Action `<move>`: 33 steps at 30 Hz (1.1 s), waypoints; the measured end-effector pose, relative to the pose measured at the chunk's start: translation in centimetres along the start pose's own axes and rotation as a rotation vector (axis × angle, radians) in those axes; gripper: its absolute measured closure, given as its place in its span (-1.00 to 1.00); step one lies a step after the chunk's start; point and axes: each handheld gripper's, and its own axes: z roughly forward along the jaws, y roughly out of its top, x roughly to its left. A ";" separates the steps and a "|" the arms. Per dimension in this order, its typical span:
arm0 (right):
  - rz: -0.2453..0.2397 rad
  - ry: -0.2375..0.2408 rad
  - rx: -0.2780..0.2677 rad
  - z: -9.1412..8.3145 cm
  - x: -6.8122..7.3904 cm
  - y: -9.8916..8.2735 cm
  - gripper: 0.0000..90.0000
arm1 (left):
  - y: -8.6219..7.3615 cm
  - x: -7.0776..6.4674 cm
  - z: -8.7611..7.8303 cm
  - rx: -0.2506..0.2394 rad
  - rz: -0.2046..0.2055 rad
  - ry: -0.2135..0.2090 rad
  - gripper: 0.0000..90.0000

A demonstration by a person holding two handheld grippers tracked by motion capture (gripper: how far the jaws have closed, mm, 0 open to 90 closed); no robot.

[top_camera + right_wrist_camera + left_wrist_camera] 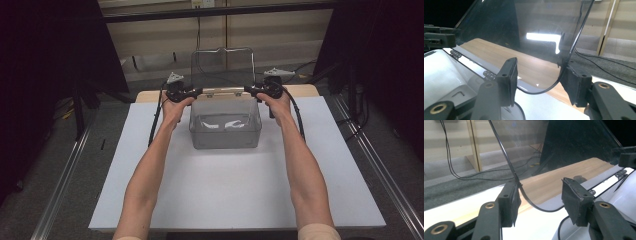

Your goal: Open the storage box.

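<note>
- Forearms entered the high view from the bottom edge and stretched across the white counter (235, 195) toward its far end.
- Left claw (196, 92) lay at the left rear corner of the clear box (225, 131), its jaws spread with the lid (223, 67) corner between them.
- Seen from the left claw view, the left claw (541, 201) had one pad touching the lid's (564, 147) dark rim, while the other pad stood apart from the panel; no squeeze on the lid could be seen.
- Right claw (251, 90) lay at the right rear corner of the box, jaws likewise spread about the lid's other lower corner.
- Seen from the right claw view, the right claw (540, 81) had its outer pad against the lid's (524, 22) rim, and its inner pad was apart from the clear panel.
- Each hand was wrapped around its claw's body, and a black cable trailed from each down over the counter.
- Lid stood nearly upright, swung open on the hinges (489, 74) along the box's back edge.
- Box sat on the far half of the counter, midway between its sides, with something white lying on its bottom; what it was could not be told.
- Wood surface (554, 180) showed beyond the counter's far edge, just behind the box.
- Grey carpet (614, 67) lay farther out, with loose black cables running across it.
</note>
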 end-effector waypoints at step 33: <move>0.011 -0.044 0.019 0.3 0.0 -0.2 0.48 | -0.3 -0.2 0.4 0.023 0.005 -0.007 0.27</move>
